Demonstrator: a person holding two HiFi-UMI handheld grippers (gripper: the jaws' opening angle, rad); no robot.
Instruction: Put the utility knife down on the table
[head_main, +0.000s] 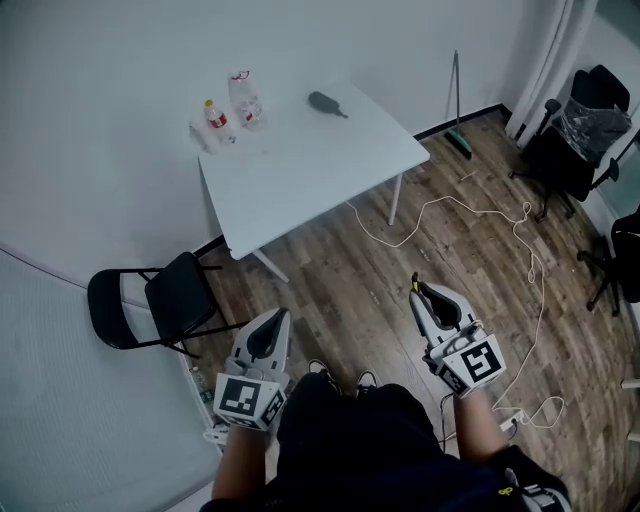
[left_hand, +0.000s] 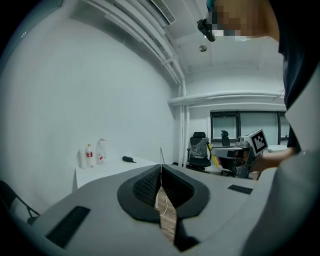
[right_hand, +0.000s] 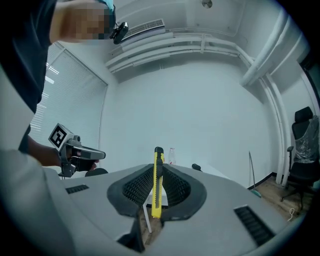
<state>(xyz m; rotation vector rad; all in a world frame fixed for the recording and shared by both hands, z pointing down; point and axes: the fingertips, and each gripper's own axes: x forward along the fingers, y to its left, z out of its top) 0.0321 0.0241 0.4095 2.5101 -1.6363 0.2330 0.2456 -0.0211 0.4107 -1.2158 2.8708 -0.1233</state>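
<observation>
A yellow utility knife (right_hand: 157, 182) stands upright between the jaws of my right gripper (right_hand: 158, 172), which is shut on it; its black tip pokes above the jaws. In the head view the right gripper (head_main: 418, 290) is held above the wooden floor, well short of the white table (head_main: 310, 165), with the knife (head_main: 414, 284) showing as a sliver at its tip. My left gripper (head_main: 274, 318) hangs lower left, jaws closed with nothing in them; in the left gripper view the left gripper (left_hand: 161, 172) points toward the table (left_hand: 107, 170).
On the table stand two bottles (head_main: 232, 108) at the far left corner and a dark tool (head_main: 325, 102) near the far edge. A black folding chair (head_main: 165, 298) is left of me. White cable (head_main: 500, 235) snakes over the floor; office chairs (head_main: 575, 135) stand at right.
</observation>
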